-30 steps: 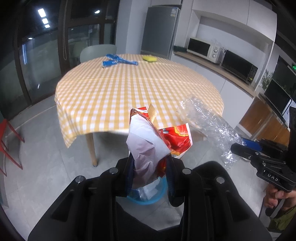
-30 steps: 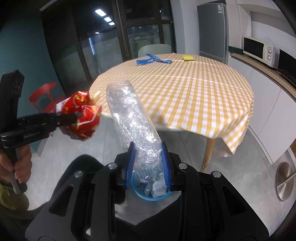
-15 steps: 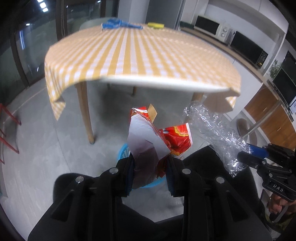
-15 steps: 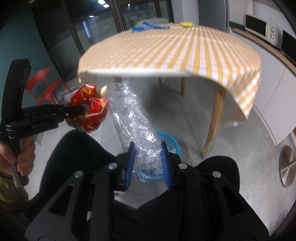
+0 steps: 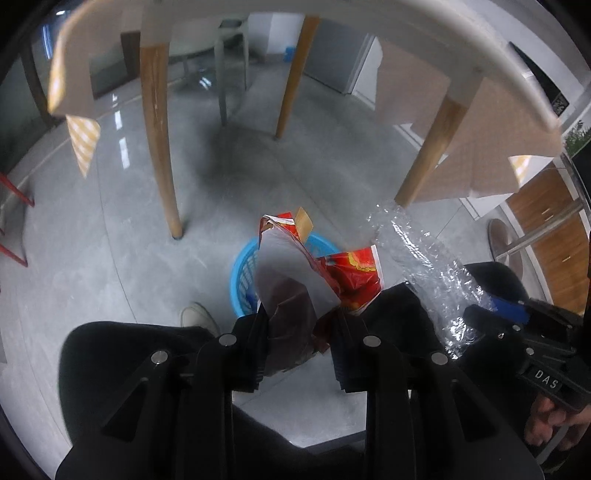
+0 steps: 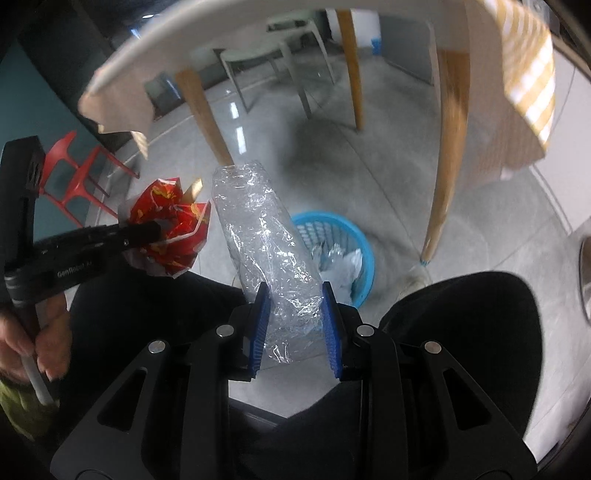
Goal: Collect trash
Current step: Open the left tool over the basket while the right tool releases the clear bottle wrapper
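Left wrist view: the underside of the round table (image 5: 424, 33) is now seen overhead, whereas a second ago its checked top was looked down upon, so both hands are judged to have been lowered toward the grey floor (image 5: 92, 240). Beneath the table, between its wooden legs (image 5: 159, 136), the blue waste basket (image 5: 242, 273) is stood on the floor, and in the right wrist view crumpled scraps (image 6: 338, 264) are already seen lying inside it. The person's dark-trousered knees (image 6: 461, 325) are placed either side of the basket. The left gripper (image 5: 299, 343) is kept partly closed and clamped on the red snack wrapper (image 5: 343, 277), whose white inner face is turned upward; the wrapper is held above the basket's rim, partly hiding it. The right gripper (image 6: 295, 325) is likewise kept partly closed, its blue pads (image 6: 260, 325) pressed against the crumpled clear plastic wrap (image 6: 266, 240), which is held up and slightly to the left of the basket, not yet over its mouth. Neither grip has been altered during the descent. Both pieces of trash are thus brought near the bin, and it is judged that only a short further lowering and a release of each are required.
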`<state>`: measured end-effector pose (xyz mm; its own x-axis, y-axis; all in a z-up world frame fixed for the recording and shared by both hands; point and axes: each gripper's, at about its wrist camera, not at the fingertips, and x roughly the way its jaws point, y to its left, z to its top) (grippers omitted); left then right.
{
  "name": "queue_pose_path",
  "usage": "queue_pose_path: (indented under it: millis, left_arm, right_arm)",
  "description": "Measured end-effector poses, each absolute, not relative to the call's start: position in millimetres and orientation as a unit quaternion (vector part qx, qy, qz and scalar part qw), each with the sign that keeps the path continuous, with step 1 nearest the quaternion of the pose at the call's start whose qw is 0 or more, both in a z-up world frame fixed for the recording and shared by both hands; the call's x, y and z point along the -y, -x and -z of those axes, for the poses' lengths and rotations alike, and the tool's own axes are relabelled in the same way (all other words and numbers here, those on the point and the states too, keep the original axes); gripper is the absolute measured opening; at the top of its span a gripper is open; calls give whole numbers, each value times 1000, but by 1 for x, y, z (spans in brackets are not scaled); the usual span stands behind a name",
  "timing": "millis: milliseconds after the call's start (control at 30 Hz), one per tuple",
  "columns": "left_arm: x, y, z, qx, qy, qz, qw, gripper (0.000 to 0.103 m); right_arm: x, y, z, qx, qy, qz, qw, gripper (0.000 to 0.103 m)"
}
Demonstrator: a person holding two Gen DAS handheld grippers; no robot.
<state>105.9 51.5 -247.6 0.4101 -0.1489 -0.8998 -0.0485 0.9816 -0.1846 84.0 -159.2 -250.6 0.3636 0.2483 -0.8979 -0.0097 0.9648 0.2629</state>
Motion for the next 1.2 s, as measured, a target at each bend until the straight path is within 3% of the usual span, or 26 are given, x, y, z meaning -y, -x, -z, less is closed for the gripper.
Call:
queue_pose_path:
  millis: [1100, 1167, 1200]
  left_arm:
    - [-59, -226, 381, -652, 121, 14, 749, 28]
    - [-58, -231, 388, -659, 122, 15, 742, 33]
    - [-58, -233, 390, -662, 125, 16, 738, 42]
  right_arm:
    - [168, -210, 429, -679, -165, 21, 715, 26]
    - [171, -214, 435, -683, -172, 22, 710, 27]
    - [171, -215, 439, -686, -177, 19, 706, 28]
